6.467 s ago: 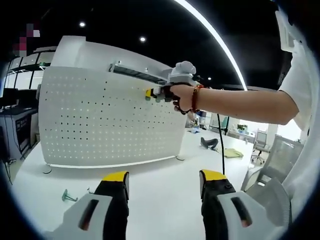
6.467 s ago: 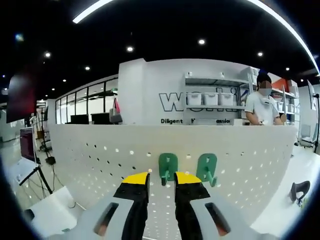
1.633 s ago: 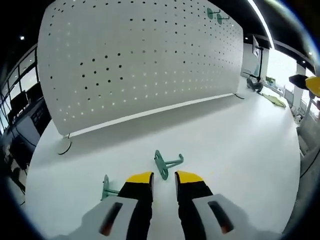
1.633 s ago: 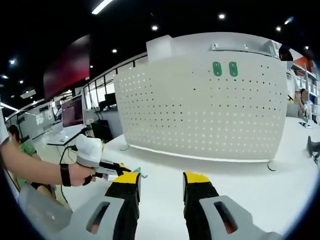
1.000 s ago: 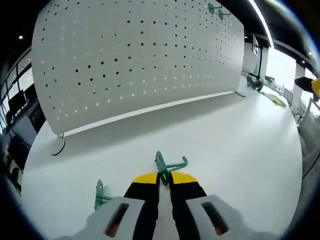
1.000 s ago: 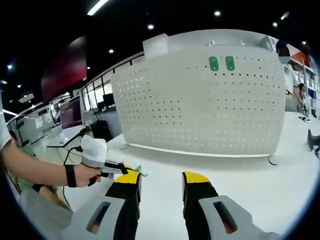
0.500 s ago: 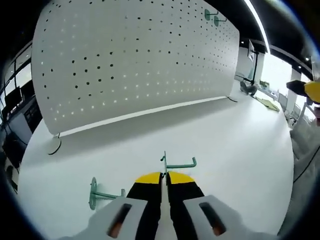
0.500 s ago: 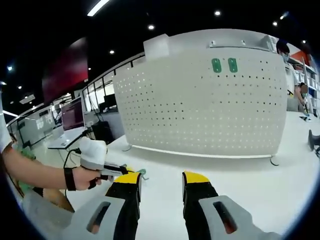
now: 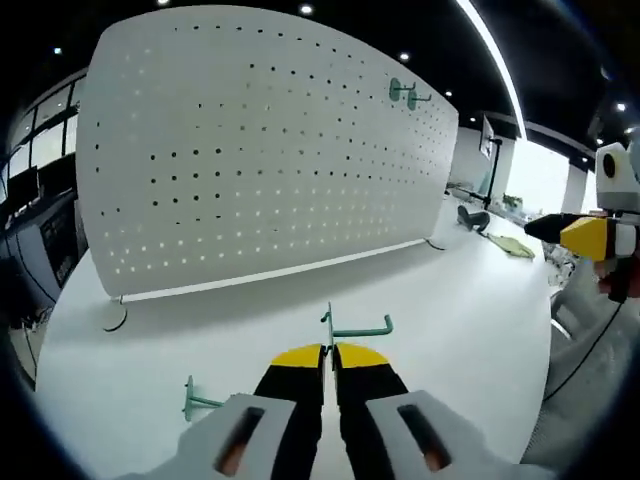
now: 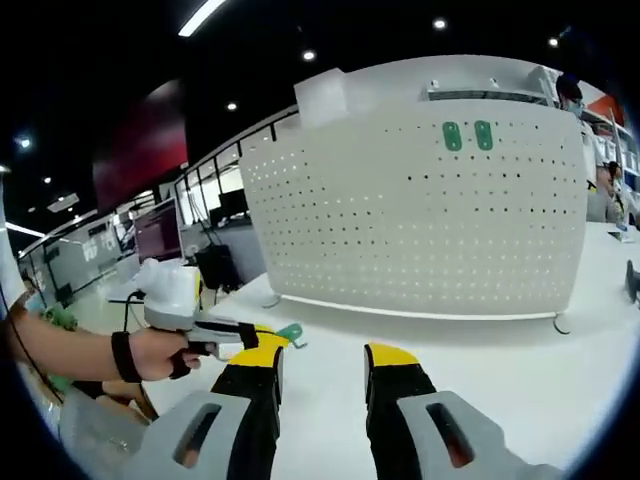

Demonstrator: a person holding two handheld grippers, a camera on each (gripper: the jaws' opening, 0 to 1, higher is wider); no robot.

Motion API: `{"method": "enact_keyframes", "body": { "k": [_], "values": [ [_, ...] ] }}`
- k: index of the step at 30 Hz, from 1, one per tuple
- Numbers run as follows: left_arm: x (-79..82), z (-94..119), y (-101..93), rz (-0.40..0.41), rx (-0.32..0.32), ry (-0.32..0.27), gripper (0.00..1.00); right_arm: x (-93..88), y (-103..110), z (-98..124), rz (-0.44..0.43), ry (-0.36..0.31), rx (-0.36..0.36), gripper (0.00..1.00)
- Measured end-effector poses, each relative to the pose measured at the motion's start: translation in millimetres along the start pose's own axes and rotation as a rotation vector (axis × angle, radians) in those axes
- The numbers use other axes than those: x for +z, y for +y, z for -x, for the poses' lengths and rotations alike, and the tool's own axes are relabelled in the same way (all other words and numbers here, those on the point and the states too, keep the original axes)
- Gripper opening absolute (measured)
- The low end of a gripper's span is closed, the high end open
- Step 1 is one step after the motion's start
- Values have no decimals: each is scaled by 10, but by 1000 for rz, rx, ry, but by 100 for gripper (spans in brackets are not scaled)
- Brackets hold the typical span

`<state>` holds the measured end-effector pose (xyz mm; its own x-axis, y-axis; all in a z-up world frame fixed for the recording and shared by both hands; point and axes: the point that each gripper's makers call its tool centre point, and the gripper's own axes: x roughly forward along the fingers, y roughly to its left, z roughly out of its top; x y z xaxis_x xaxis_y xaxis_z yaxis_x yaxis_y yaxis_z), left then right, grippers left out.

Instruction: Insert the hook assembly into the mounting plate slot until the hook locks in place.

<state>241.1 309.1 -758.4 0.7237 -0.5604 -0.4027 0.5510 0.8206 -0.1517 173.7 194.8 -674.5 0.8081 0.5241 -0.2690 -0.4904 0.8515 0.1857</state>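
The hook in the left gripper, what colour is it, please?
Green hook, clearest in the left gripper view.

No legible text or labels.

In my left gripper view, my left tool sits closed on a hook above the desk. A second hook lies on the desk to its left. The pegboard stands upright on the desk beyond them, with two hooks mounted near its upper right. In my right gripper view, my right tool, jaws apart, faces the pegboard, with the left tool at its left.
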Motion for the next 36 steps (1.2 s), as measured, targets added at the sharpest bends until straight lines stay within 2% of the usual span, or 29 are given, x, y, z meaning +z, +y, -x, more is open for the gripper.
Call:
{"method": "enact_keyframes", "body": {
  "k": [7, 13, 18, 24, 26, 29, 36],
  "values": [
    [172, 142, -183, 18, -1, -36, 3, 45, -5, -10, -19, -21, 49, 32],
    [351, 297, -428, 42, 4, -81, 3, 137, 50, 54, -56, -54, 113, 31],
    [419, 379, -601, 53, -7, -116, 3, 139, 93, 124, -69, -63, 145, 29],
    [503, 464, -854, 62, -53, -165, 4, 143, 217, 172, -87, -72, 197, 27],
    [518, 504, -946, 58, -59, -170, 4, 148, 247, 206, -114, -74, 210, 22],
    [571, 556, -1103, 66, -93, -210, 4, 202, 294, 270, -146, -104, 232, 16],
    [642, 592, -1228, 61, -118, -245, 4, 226, 293, 297, -179, -117, 233, 15]
  ]
}}
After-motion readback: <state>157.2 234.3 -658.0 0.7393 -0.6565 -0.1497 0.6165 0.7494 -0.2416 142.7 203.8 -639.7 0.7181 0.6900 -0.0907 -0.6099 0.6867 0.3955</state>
